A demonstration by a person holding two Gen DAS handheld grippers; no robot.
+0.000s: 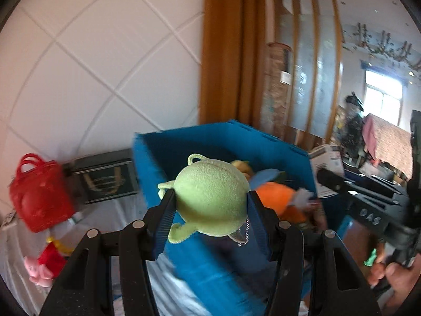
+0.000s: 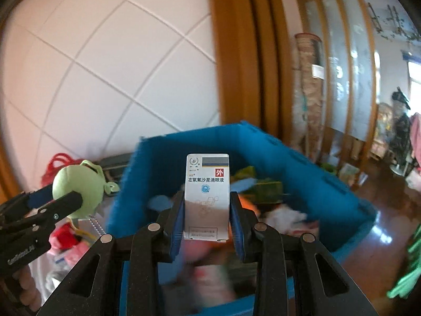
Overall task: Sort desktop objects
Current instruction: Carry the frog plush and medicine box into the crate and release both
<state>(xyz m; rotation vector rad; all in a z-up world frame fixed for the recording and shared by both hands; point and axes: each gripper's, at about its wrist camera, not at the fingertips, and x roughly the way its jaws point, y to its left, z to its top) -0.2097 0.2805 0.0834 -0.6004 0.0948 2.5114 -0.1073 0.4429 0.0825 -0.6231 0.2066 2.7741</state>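
Observation:
My left gripper [image 1: 210, 197] is shut on a round green plush toy [image 1: 210, 197] with a loop on top and a bead chain hanging below. It hangs above the near wall of a blue bin [image 1: 168, 158]. My right gripper [image 2: 206, 202] is shut on a small white medicine box [image 2: 207, 194] with printed text, held upright over the same blue bin [image 2: 302, 168]. Soft toys in orange, green and white lie inside the bin. In the right wrist view the left gripper [image 2: 63, 197] with the green plush [image 2: 79, 184] shows at the left. The right gripper's body [image 1: 368, 210] shows at the right of the left wrist view.
A red plastic handbag [image 1: 39, 197] and a dark box [image 1: 105, 179] stand left of the bin on a white cloth [image 1: 21, 250]. A red and pink toy [image 1: 47, 260] lies in front of them. A white tiled wall is behind. A wooden floor [image 2: 381, 210] lies to the right.

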